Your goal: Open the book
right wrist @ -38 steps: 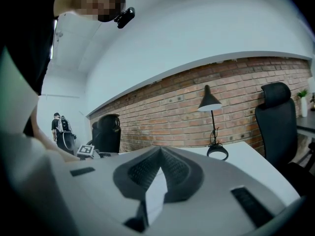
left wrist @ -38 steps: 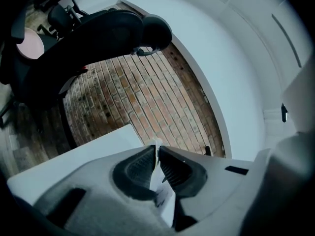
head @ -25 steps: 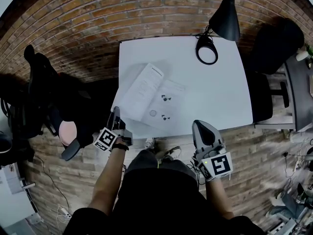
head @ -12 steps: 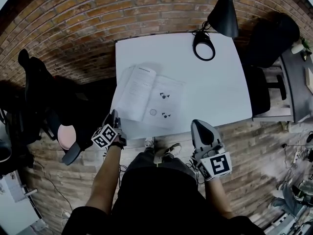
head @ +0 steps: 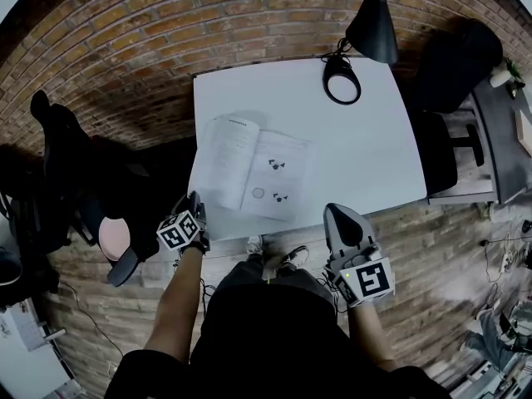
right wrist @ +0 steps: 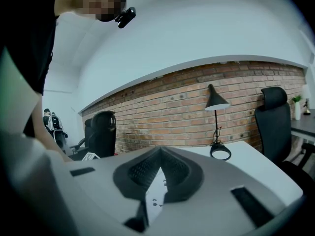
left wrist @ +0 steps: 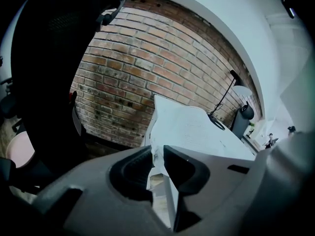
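Head view: lamp [head: 371,22] is cut off by the top edge, and its shade covers the tabletop's [head: 366,156] far right corner. Book [head: 249,169] print and the small figures on its right page are too small to read. Left gripper view: left gripper [left wrist: 157,154] body hides the book's near edge. Its jaws have just been opening to a narrow gap; can't tell whether the white in it is a page between them or lies beyond. Dark chair [left wrist: 54,73] blocks the left side. Right gripper view: right gripper [right wrist: 160,152] body hides most of the book, only a page sliver shows.
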Motion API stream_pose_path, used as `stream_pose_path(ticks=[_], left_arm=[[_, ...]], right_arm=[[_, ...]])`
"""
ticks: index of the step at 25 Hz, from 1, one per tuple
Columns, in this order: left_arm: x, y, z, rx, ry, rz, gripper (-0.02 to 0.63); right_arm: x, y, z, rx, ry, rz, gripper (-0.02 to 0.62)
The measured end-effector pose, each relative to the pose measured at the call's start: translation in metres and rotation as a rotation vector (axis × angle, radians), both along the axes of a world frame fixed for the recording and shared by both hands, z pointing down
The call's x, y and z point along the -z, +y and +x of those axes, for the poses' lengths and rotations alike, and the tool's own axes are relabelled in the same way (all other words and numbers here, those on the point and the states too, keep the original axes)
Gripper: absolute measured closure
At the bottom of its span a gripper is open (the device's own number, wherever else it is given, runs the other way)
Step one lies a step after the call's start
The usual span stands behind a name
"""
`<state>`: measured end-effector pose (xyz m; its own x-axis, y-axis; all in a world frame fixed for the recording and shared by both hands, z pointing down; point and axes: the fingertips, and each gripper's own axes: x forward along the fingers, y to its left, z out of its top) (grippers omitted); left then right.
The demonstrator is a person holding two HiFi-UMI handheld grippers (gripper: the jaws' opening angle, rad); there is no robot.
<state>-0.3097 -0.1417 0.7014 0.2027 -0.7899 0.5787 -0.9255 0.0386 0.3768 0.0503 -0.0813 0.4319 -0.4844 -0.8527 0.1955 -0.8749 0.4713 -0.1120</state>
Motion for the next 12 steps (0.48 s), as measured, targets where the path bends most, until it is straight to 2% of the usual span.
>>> stream_pose_path(ticks=[2,4,5,12], left_arm=[[-0.004,0.002,-0.003,-0.007,-0.018,-0.013,0.499],[-0.006,0.005,-0.007,0.001,-0.008,-0.005,0.386],[-0.005,0.006,-0.008,0.003,-0.005,0.004,0.362],[0.002,0.011,-0.01,-0.019,-0.033,0.02,0.351]], right_arm=[[0.0,0.002,0.0,-0.001,0.002,0.0,0.581],[-0.001,0.004,0.0,-0.002,0.002,0.003,0.581],[-0.002,0.005,0.0,-0.002,0.002,0.002,0.581],[-0.003,0.009,-0.01,0.029,-0.007,-0.014,0.581]])
